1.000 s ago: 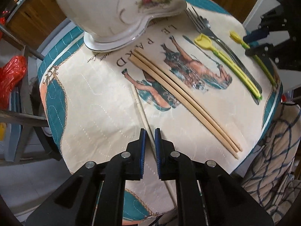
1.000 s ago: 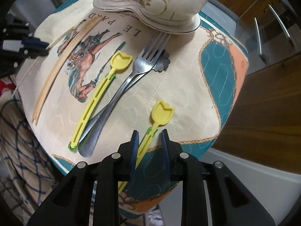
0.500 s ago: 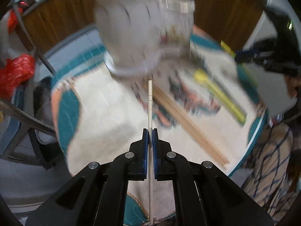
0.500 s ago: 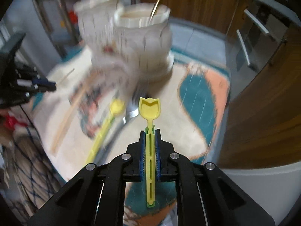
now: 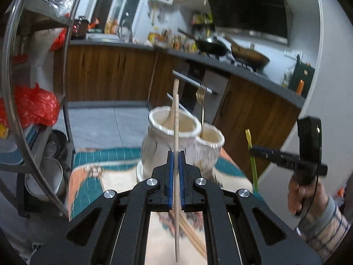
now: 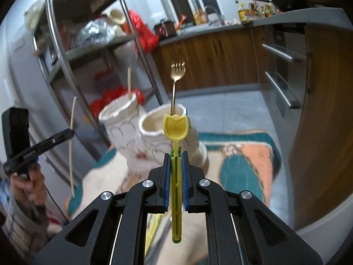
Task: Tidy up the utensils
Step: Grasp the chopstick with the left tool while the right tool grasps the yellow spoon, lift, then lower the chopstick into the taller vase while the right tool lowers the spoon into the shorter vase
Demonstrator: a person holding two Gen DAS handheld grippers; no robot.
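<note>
My left gripper (image 5: 175, 154) is shut on a thin wooden chopstick (image 5: 176, 121), held upright above the table in front of a white two-cup ceramic holder (image 5: 154, 148). A gold fork (image 5: 201, 103) stands in the holder's right cup and a wooden stick (image 5: 175, 84) in the left cup. My right gripper (image 6: 175, 154) is shut on a yellow tulip-headed plastic utensil (image 6: 175, 128), its head level with the holder's rim (image 6: 141, 121). In each wrist view the other gripper appears to the side: the left gripper (image 6: 66, 133) and the right gripper (image 5: 253, 149).
A pair of chopsticks (image 5: 189, 231) and another yellow utensil (image 6: 154, 227) lie on the patterned tablecloth (image 6: 242, 167). A metal shelf rack (image 5: 66, 88) with a red bag (image 5: 33, 103) stands on the left. Wooden cabinets (image 6: 220, 55) and a counter lie behind.
Both grippers closed on their utensils, lifted them off the cloth and tipped upward. The views now look across at the holder's mouths instead of down at the table.
</note>
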